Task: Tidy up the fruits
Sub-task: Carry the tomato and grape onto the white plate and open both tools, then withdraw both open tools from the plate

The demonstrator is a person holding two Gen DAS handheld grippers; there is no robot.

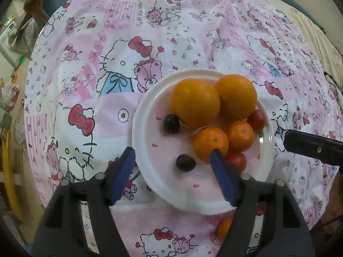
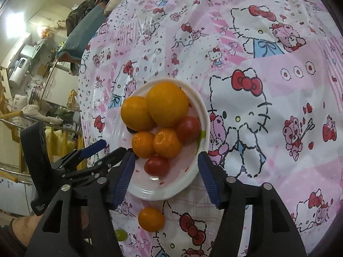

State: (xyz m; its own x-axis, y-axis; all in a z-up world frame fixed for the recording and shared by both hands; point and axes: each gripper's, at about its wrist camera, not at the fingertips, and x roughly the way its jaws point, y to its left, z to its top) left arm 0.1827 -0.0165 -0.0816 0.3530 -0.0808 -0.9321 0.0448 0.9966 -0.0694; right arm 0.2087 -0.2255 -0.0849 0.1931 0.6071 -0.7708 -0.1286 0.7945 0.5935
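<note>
Loose mandarin [image 2: 151, 219] on cloth, just below right gripper [image 2: 166, 177], nearer than left gripper [image 1: 173, 175]; both spread, empty.

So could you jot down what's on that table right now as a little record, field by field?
surface: tablecloth, pink cartoon-cat print
plate: white, holds the fruit
large oranges: two, touching, at the far side
mandarins on plate: two
red tomatoes: two
dark grapes: two, seen from the left wrist
off the plate: one mandarin, one green grape
left gripper: open, empty
right gripper: open, empty
</note>
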